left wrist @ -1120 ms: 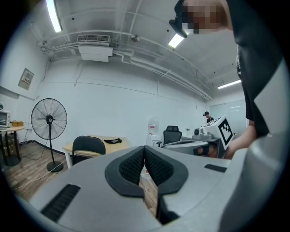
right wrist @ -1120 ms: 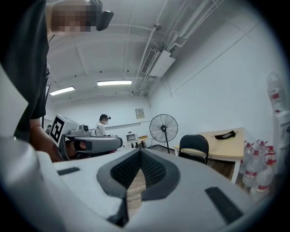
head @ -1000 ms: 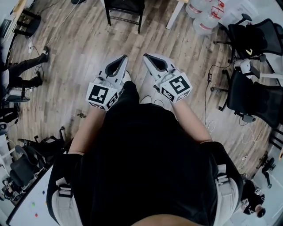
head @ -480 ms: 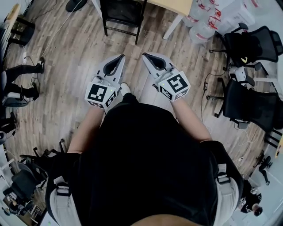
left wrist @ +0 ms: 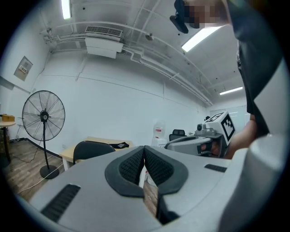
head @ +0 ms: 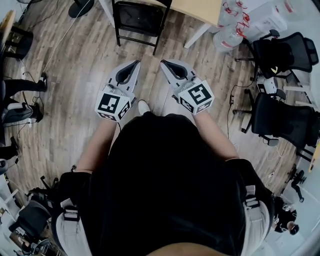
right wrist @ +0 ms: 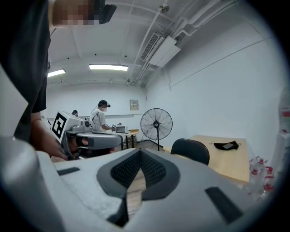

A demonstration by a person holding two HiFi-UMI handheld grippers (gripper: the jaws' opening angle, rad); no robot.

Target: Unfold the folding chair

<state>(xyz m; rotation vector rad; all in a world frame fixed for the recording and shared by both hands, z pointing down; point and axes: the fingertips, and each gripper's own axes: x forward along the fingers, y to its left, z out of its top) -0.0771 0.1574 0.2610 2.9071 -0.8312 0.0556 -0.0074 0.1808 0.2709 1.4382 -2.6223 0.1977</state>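
2 hand-held grippers (head: 137,63) (head: 163,62) — closed — face the folding chair (head: 139,20).

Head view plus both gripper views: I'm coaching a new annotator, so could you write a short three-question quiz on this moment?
1. True or false: the left gripper is clamped on the black chair.
2. Multiple choice: what sits between the jaws of the right gripper? A) nothing B) a chair leg C) a cable
3. Short answer: which piece of furniture does the black chair stand against?

Key
1. False. It is shut, held in the air over the floor, apart from the chair.
2. A. The jaws are together with nothing in them.
3. The wooden table.
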